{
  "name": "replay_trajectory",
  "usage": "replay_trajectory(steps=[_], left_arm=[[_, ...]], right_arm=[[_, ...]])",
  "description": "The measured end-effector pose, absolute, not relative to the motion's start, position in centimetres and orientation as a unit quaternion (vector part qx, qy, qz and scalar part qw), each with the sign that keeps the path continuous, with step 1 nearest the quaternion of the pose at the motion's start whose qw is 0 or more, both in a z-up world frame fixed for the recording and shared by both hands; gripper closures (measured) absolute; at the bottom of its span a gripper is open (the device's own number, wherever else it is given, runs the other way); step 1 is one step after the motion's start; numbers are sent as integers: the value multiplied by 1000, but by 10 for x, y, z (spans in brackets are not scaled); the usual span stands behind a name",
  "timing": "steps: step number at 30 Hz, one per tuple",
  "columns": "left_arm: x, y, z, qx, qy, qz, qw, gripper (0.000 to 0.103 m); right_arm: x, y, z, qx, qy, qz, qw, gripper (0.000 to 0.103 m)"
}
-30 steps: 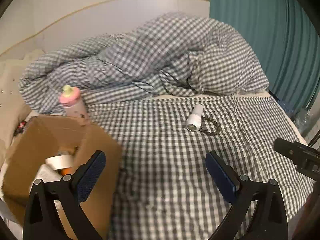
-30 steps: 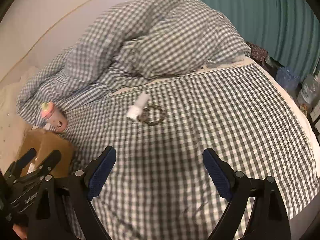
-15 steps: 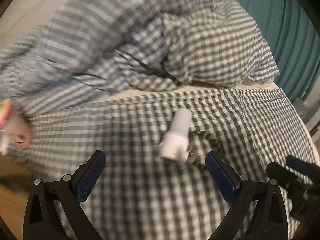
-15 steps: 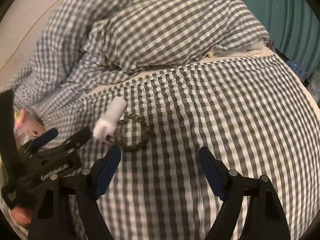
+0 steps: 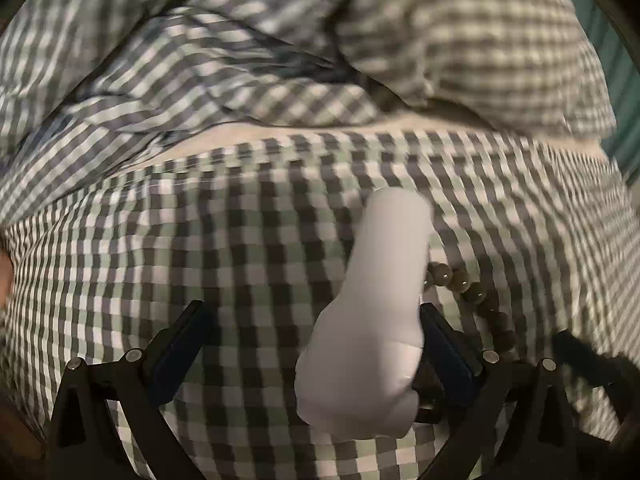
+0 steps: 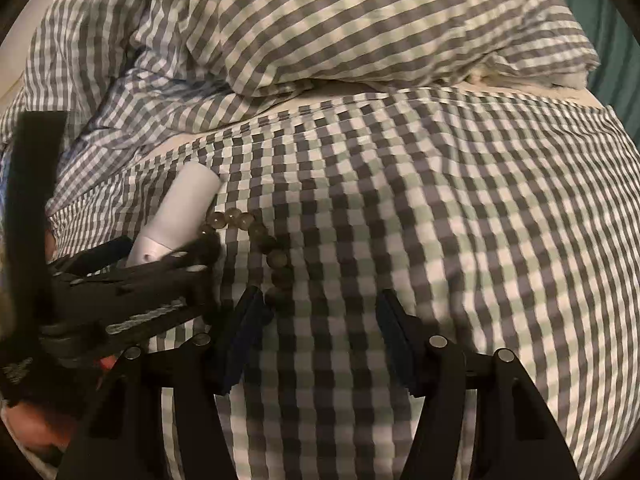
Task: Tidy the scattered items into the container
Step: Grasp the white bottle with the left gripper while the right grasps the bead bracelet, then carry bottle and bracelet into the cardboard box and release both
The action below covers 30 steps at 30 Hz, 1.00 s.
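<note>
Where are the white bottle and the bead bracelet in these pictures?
white bottle [image 5: 384,280]: left wrist view, middle of its body.
bead bracelet [image 6: 276,256]: right wrist view, a bead on its right side.

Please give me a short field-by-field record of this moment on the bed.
surface: checked bedsheet, rumpled checked duvet behind
white tube: lying on the sheet, between the open left gripper jaws, one pad beside it, not yet clamped
bead bracelet: on the sheet, touching the tube
right gripper: open, jaws have just been closing, one pad by the beads, nothing gripped
container: not in view
</note>
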<state>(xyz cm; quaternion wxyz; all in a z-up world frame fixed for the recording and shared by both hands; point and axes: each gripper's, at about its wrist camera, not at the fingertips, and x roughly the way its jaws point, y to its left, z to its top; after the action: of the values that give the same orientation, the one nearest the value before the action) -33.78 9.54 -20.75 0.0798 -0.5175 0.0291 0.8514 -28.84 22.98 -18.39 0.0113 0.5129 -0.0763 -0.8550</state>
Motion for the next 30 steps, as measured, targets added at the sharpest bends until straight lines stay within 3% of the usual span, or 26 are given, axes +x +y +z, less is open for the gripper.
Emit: replay_trajectory(steps=[8,13,14,16,17,18,24,25,30], left_arm=[[-328,69,-188,-494,-11,864,101,0],[-343,65,-204,-529,3,846,63,0],[-343,64,-205,-526,0,849,60,0],[-345,59,-206,-523,-15,851,52,0],[-346,55,-207,-525,-22,849,47,4],[-347,53,-207,-527,-24,848,40,7],[-352,47,-203,-525,-6,851,32,43],[-351,46,-202,-525,-8,850,35,54],[-326,44,-194,-523,13,851,43,57]], right_arm=[[-291,227,-182,510,-92,-855,18,44],[-302,200,-195,507,-5,-862,-15,44],[-299,197,-194,502,4,-865,-20,46],[-294,197,-192,497,9,-867,-26,64],[-290,201,-190,495,12,-868,-34,88],[-286,205,-189,495,14,-868,-43,92],[-245,255,-176,479,-69,-874,-42,92],[-238,262,-172,476,-83,-875,-36,92],[-209,276,-155,460,-107,-881,-27,92]])
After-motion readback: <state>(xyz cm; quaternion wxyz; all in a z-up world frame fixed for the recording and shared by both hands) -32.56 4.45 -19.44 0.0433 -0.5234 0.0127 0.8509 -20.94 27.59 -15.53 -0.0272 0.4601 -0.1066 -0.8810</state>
